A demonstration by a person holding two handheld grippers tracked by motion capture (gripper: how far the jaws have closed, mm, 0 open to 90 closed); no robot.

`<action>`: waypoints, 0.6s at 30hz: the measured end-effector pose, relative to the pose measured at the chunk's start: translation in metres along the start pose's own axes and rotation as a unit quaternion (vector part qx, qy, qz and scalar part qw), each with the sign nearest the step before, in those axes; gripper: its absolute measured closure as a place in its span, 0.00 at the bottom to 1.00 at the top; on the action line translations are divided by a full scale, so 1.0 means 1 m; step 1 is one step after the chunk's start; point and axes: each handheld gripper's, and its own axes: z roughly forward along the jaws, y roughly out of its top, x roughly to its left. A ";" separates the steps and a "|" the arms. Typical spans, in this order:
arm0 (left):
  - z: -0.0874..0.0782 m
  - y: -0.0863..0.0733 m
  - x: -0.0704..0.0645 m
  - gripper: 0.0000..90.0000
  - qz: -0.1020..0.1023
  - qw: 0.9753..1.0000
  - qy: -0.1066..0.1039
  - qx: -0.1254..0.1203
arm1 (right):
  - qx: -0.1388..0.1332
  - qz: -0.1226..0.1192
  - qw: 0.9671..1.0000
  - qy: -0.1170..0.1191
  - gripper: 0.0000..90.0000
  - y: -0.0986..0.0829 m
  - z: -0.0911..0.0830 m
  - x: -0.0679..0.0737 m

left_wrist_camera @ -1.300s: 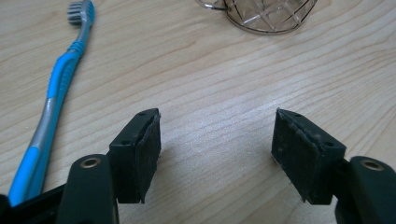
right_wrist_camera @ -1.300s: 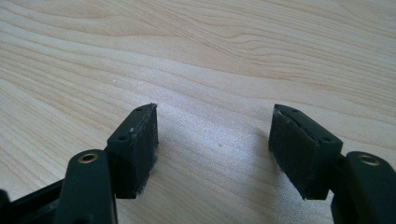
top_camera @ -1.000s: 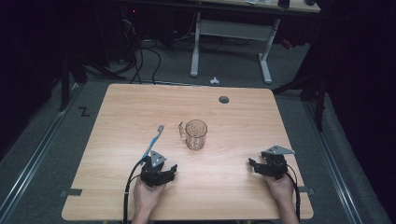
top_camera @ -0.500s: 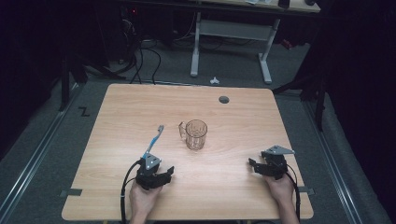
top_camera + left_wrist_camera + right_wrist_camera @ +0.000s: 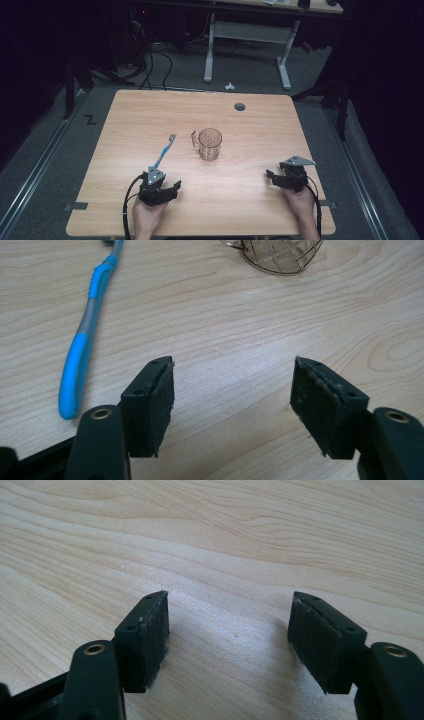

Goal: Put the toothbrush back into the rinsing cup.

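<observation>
A clear glass mug (image 5: pixel 209 144) stands upright near the middle of the wooden table (image 5: pixel 140 115), handle to its left. A blue and grey toothbrush (image 5: pixel 164 151) lies flat just left of it, head pointing away. My left gripper (image 5: pixel 170 188) rests near the front edge, just below the toothbrush's handle end, open with nothing between its jaws. In the left gripper view the toothbrush (image 5: pixel 85 337) lies to the left and the mug's base (image 5: pixel 280 255) at the top. My right gripper (image 5: pixel 270 178) sits at the front right, open over bare wood (image 5: pixel 230 555).
A dark round grommet (image 5: pixel 240 106) is set in the table near its far edge. Beyond the table stand a white desk frame (image 5: pixel 247 45) and cables (image 5: pixel 150 55) on a dark floor. Tape tabs (image 5: pixel 75 206) mark the front corners.
The left gripper has drawn back slightly toward the front edge and turned a little to the right. The right gripper, mug and toothbrush have stayed put.
</observation>
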 end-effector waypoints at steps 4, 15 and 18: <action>-0.005 -0.001 0.004 0.37 0.002 1.000 0.003 -0.001 | 0.000 0.000 1.000 0.000 0.37 0.000 0.000 0.000; -0.015 0.000 0.015 0.40 -0.016 1.000 0.008 -0.009 | 0.000 0.000 1.000 0.000 0.37 0.000 0.000 0.000; -0.017 -0.001 0.018 0.40 -0.019 1.000 0.016 -0.013 | 0.000 0.000 1.000 0.000 0.37 0.000 0.000 0.000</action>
